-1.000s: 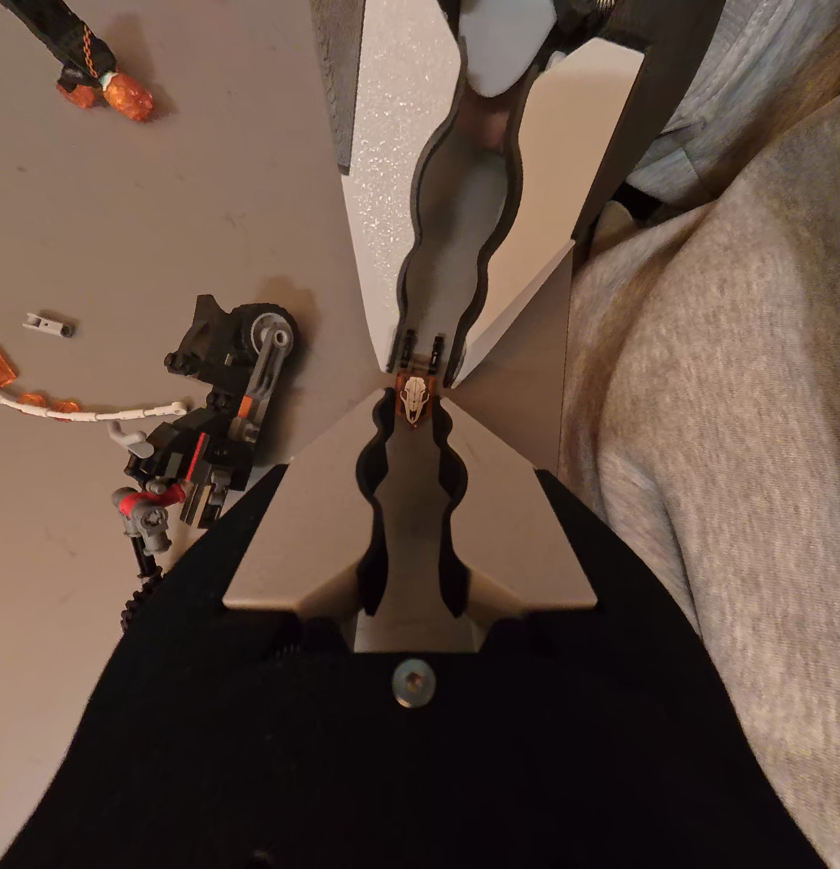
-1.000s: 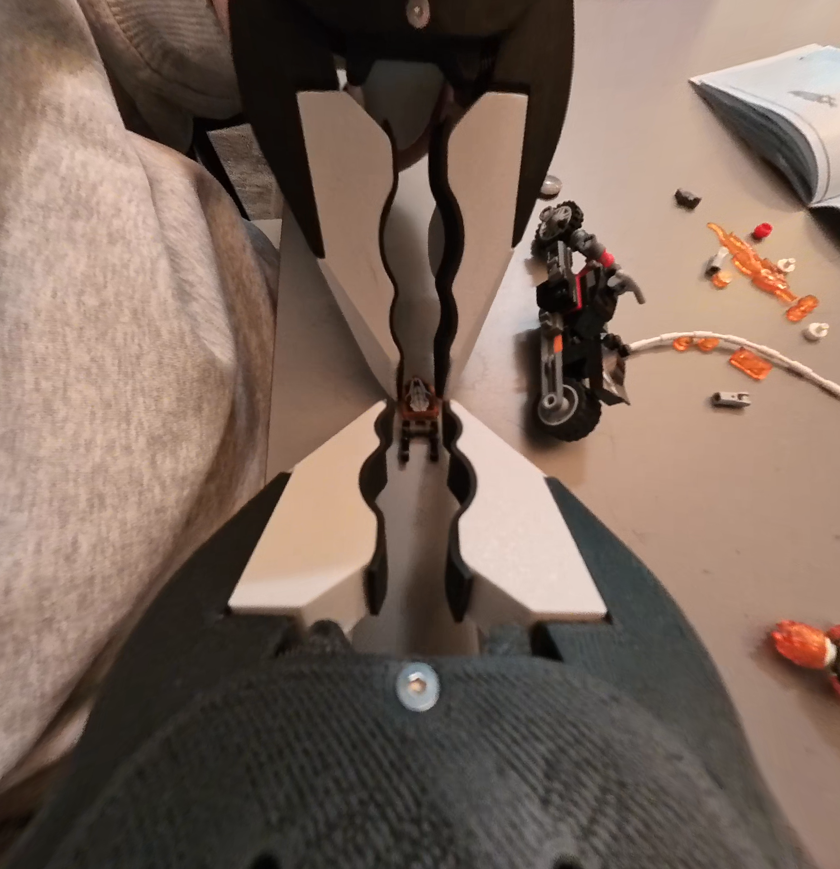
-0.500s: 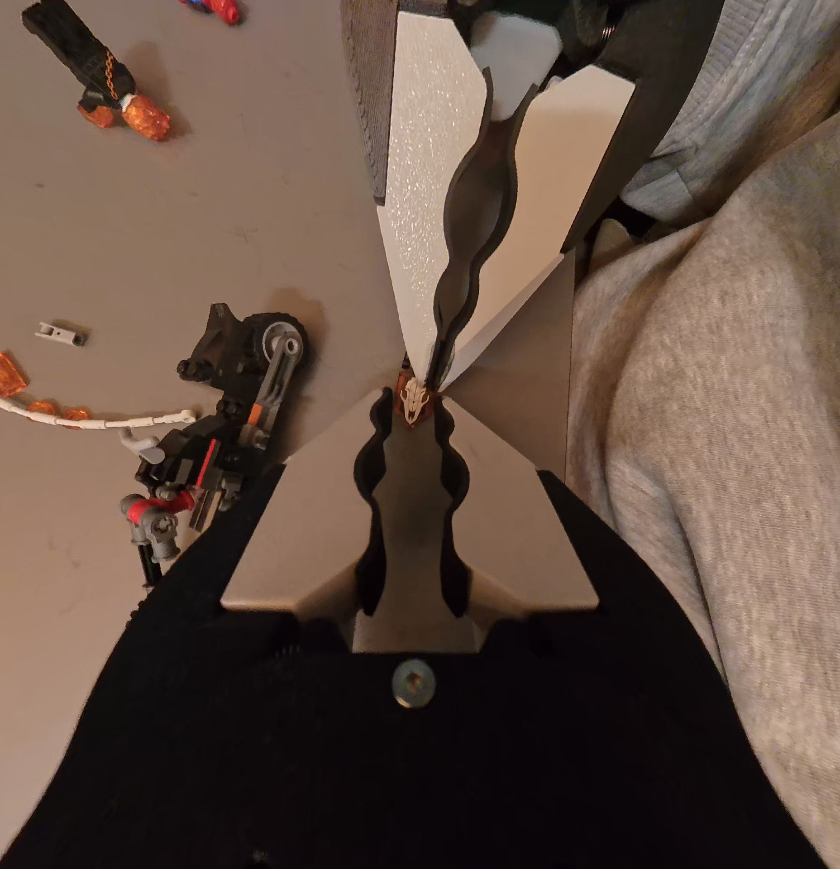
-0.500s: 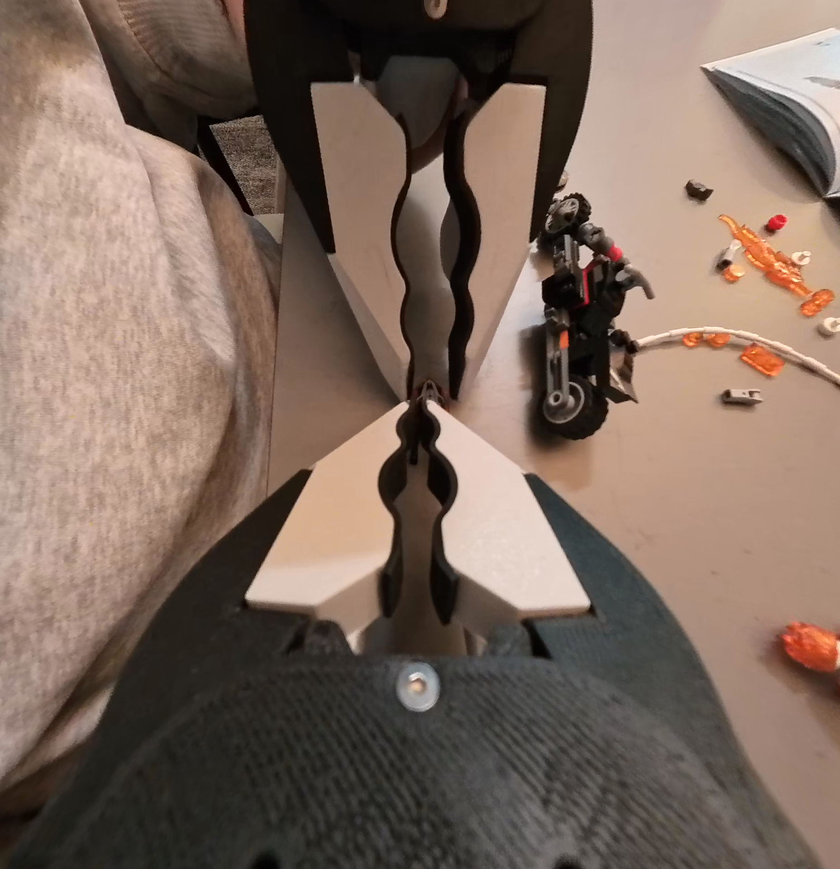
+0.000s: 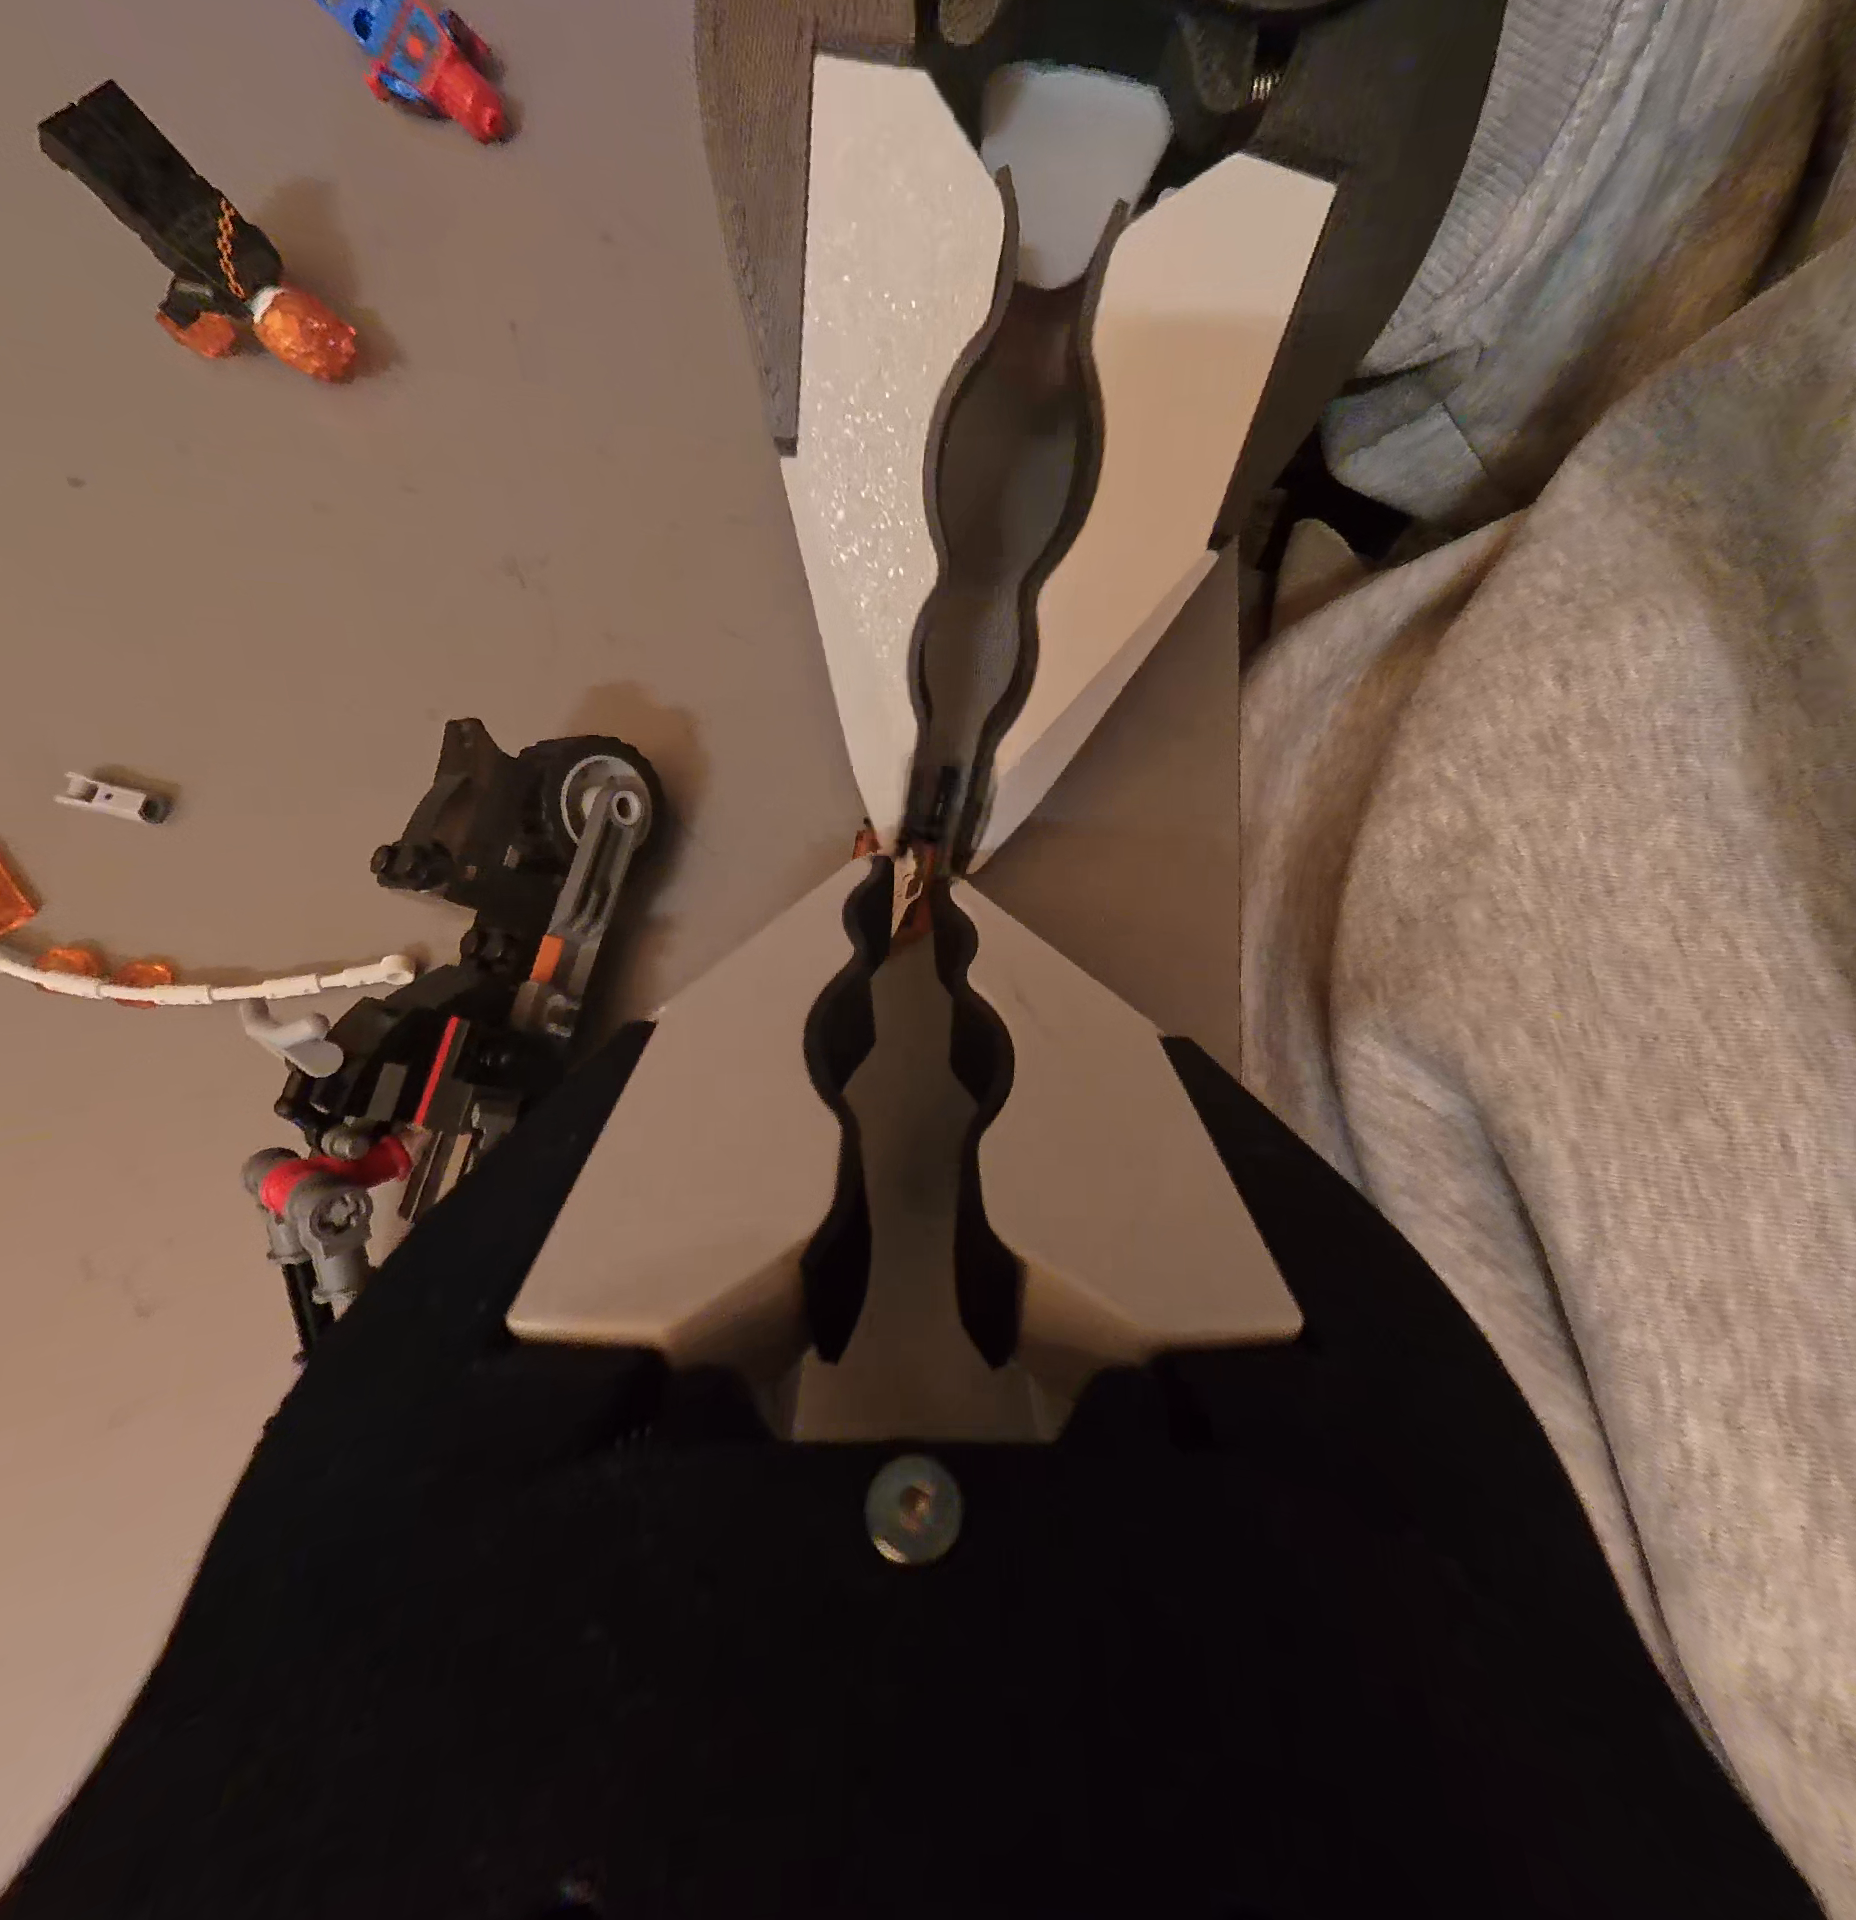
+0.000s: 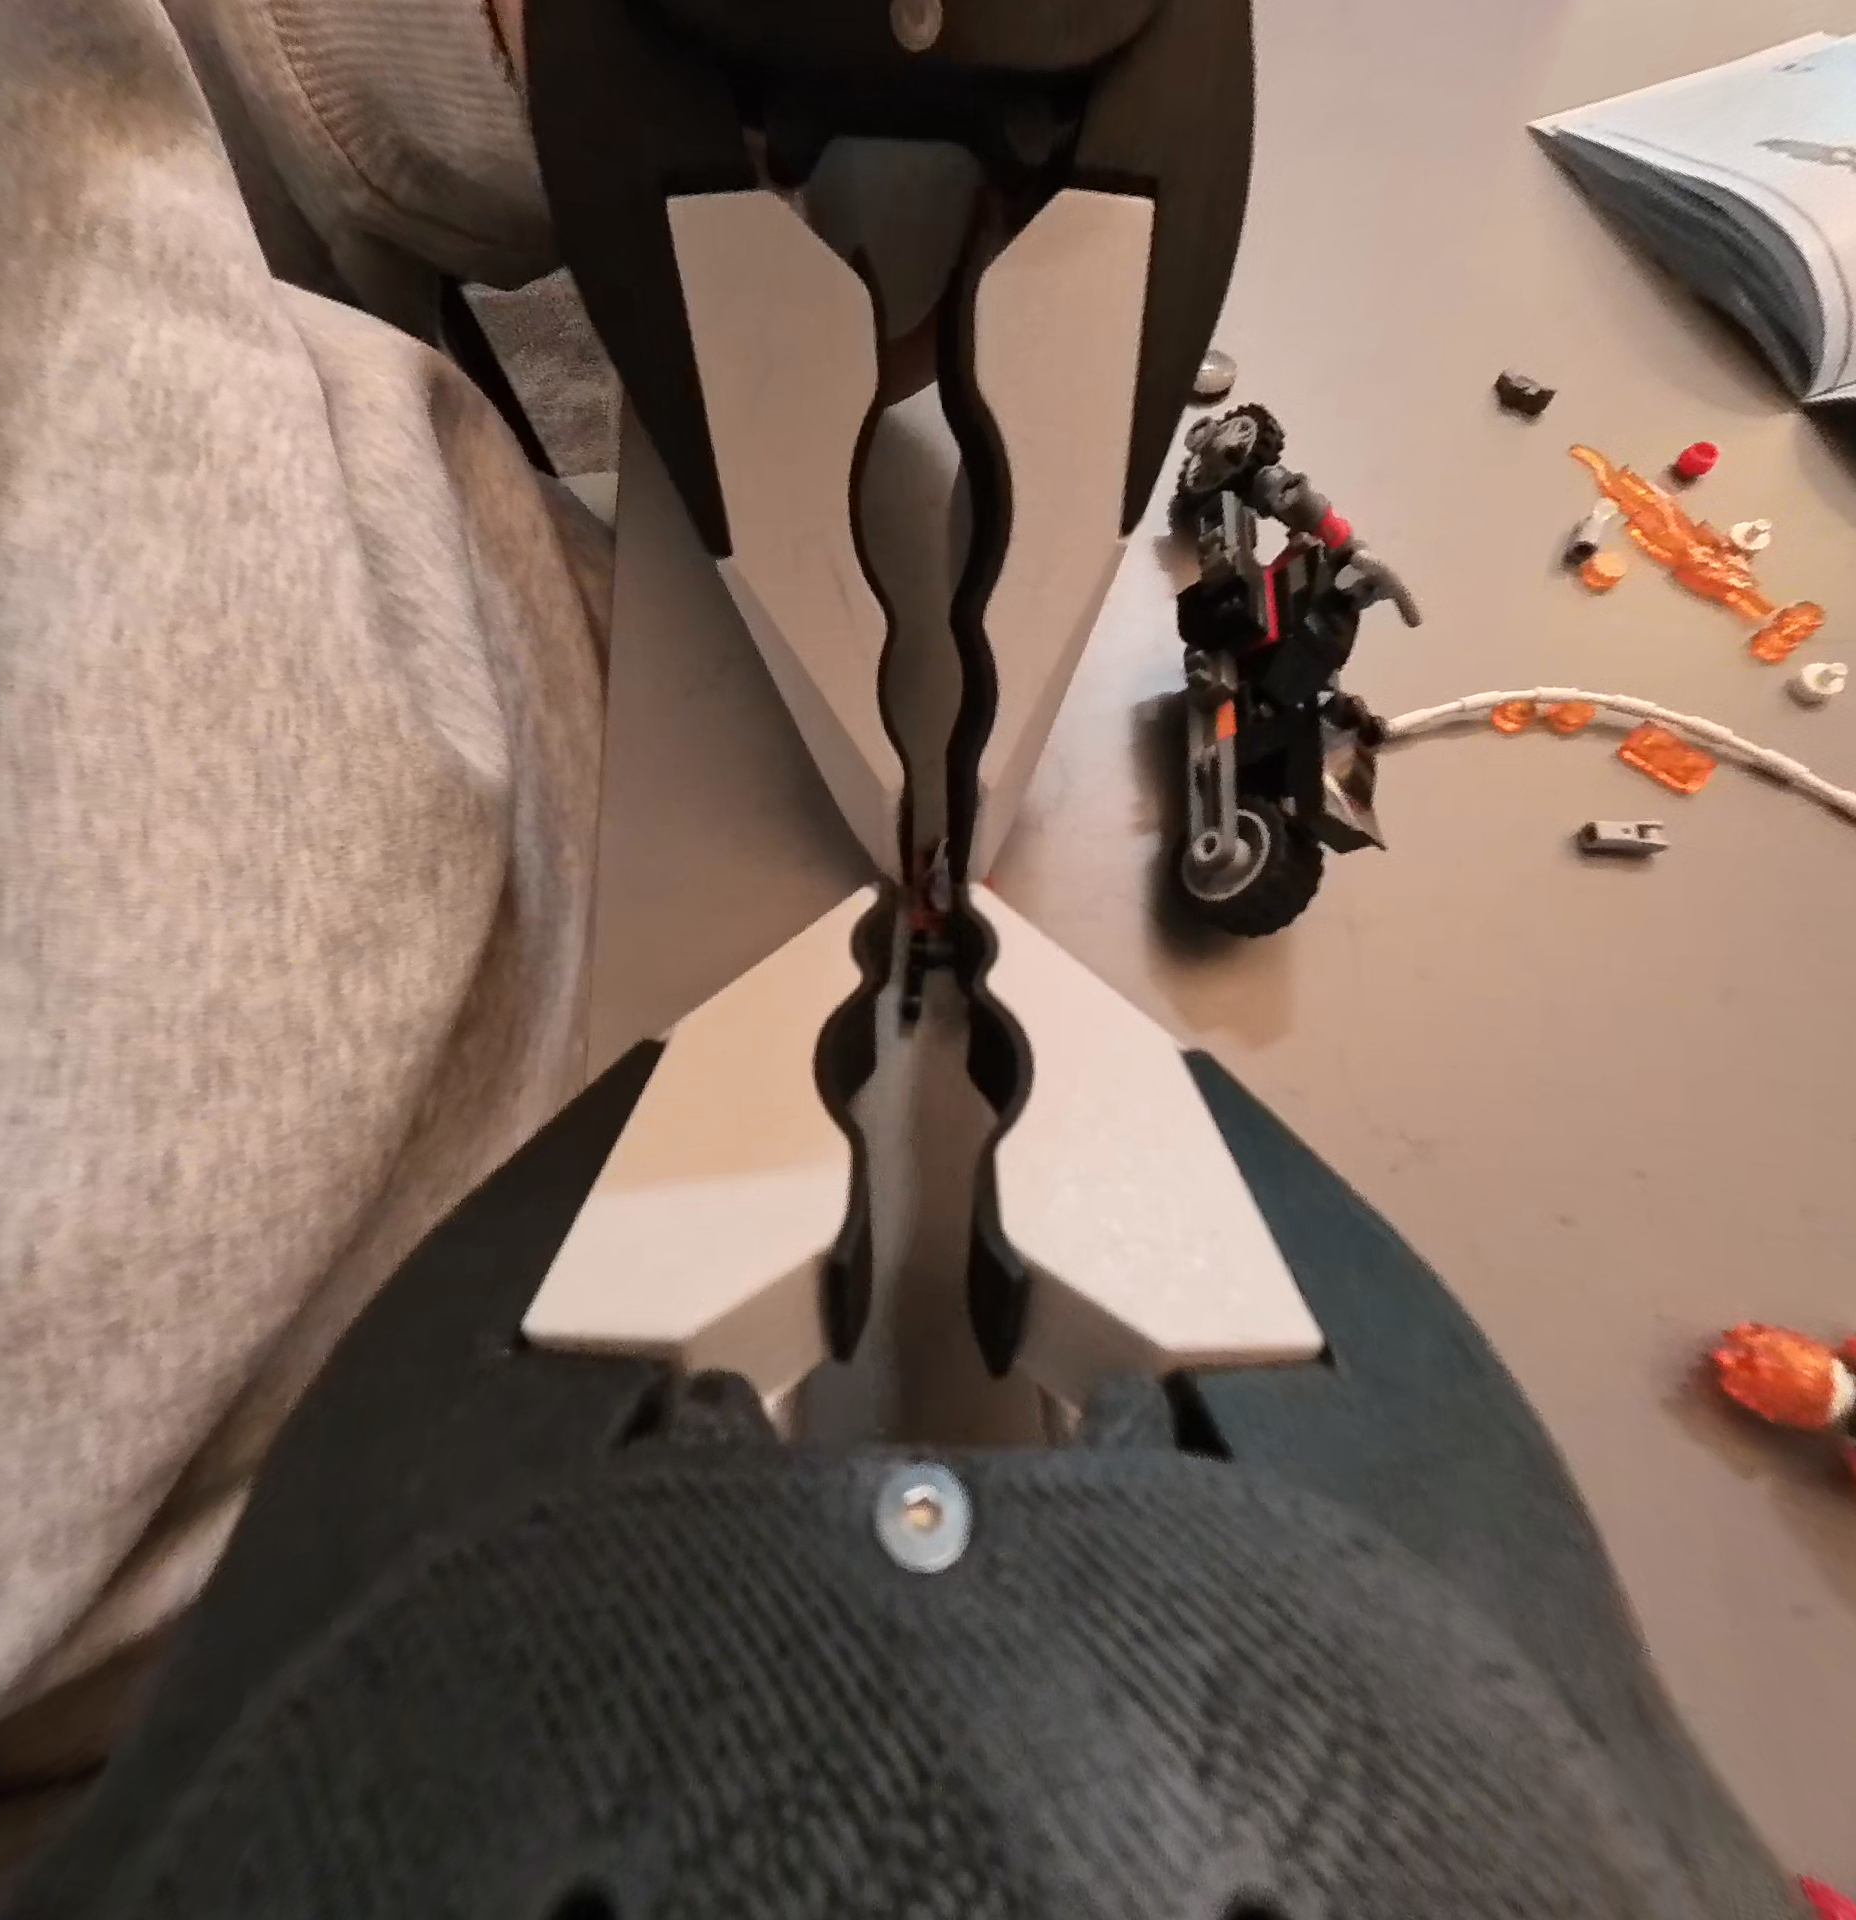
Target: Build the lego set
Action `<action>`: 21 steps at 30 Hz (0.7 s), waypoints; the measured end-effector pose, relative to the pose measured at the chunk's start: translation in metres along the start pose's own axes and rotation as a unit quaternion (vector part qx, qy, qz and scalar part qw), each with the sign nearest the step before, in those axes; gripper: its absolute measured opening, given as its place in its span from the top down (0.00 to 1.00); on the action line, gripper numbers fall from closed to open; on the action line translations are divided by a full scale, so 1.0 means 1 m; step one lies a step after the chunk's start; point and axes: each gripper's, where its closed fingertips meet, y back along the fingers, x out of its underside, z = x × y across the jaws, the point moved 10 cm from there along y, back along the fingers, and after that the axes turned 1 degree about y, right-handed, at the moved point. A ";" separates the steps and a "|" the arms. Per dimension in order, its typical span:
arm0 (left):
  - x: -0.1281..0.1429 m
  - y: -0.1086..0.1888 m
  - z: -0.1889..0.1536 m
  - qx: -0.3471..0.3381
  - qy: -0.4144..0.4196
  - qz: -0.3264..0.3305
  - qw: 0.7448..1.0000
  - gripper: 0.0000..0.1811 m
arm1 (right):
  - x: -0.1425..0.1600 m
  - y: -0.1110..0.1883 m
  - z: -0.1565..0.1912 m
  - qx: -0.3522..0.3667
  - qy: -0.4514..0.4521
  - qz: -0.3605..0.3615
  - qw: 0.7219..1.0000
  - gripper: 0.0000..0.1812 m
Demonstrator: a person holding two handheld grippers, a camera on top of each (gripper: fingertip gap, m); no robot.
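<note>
Your left gripper and right gripper meet tip to tip above the table. Both are narrowed onto one small brown-and-black lego piece; exact contact is blurred, so the grip appears shared. The lego motorcycle lies just beside them.

Left gripper: black textured body with a silver screw on its centreline. Two pale grey wedge-shaped fingers taper toward the tips, each lined on its inner face with a wavy black pad. Right gripper: identical build, dark ribbed body, one silver screw, pale fingers. The person wears a heather-grey sweatshirt.
</note>
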 end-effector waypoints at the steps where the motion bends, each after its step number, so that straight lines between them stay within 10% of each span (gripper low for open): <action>1: 0.000 0.000 0.000 -0.001 -0.001 0.000 1.000 0.97 | 0.001 0.002 -0.001 0.005 0.001 -0.001 1.000 0.94; 21: -0.008 -0.004 -0.003 -0.002 -0.023 0.026 0.999 0.96 | 0.008 0.001 -0.005 0.014 -0.009 0.026 1.000 0.93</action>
